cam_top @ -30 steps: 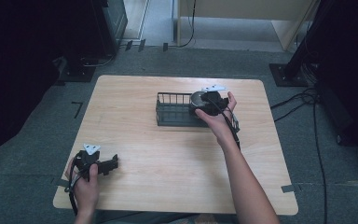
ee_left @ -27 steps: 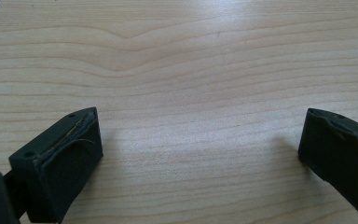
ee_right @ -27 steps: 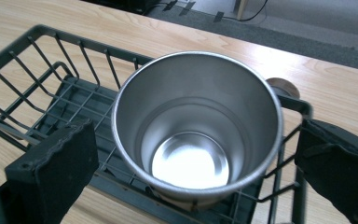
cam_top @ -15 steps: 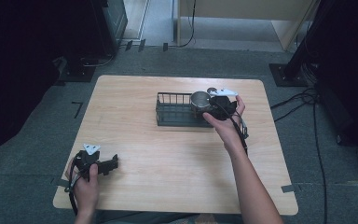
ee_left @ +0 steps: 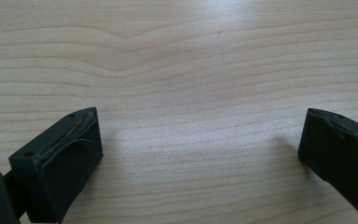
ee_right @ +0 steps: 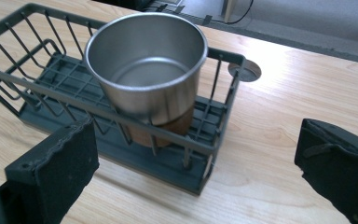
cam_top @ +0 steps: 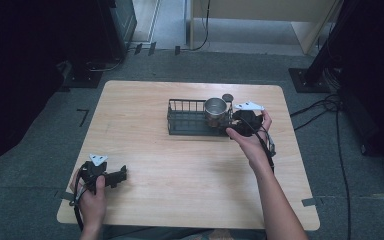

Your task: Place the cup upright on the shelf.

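Now the right tool [cam_top: 234, 125] is backing away wide open, leaving the shiny cup [cam_top: 215, 108] standing in the wire basket [cam_top: 182, 121].

floor [cam_top: 40, 165]: grey carpet | table [cam_top: 145, 100]: light wood | cables [cam_top: 345, 165]: right | surroundings: dark

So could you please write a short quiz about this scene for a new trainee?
1. True or false: the shiny steel cup stands upright inside the dark wire basket.
2. Which gripper is nearer the basket? A) left gripper B) right gripper
3. Fill in: the left gripper rests on the pale wooden ____.

Key: 1 true; 2 B; 3 table.
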{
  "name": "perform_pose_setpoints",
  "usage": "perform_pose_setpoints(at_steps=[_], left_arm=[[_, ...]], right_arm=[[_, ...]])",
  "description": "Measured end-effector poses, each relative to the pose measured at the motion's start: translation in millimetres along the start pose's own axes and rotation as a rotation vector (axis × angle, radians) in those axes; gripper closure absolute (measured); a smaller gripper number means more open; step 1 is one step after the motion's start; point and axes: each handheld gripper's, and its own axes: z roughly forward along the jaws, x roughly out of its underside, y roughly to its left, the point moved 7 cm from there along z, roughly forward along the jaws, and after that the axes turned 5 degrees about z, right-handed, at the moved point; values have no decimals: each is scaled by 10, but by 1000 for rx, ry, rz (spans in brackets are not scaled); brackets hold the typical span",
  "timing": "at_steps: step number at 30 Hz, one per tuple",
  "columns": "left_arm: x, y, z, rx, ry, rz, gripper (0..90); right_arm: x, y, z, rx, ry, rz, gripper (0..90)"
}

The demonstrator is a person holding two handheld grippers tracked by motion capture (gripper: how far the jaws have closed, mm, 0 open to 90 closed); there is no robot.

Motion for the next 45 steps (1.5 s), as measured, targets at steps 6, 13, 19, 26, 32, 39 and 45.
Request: perform_pose_setpoints(at_steps=[6, 13, 19, 26, 32, 39, 45], left_arm=[[0, 0, 0, 0, 0, 0, 0], [-1, 0, 1, 0, -2, -1, 0], [0, 0, 1, 0, -2, 0, 0], [1, 1, 0, 0, 0, 2, 0], [1, 1, 0, 0, 0, 2, 0], [1, 1, 0, 0, 0, 2, 0], [1, 1, 0, 0, 0, 2, 0]], right_arm=[[86, -83, -65, 9, 2, 8, 0], [206, -169, -115, 16, 5, 24, 0], [332, -247, -151, 26, 11, 37, 0], [462, -351, -205, 38, 13, 49, 0], [590, -411, -242, 47, 14, 66, 0], [771, -505, -299, 62, 16, 80, 0], [889, -577, -339, 74, 22, 95, 0]])
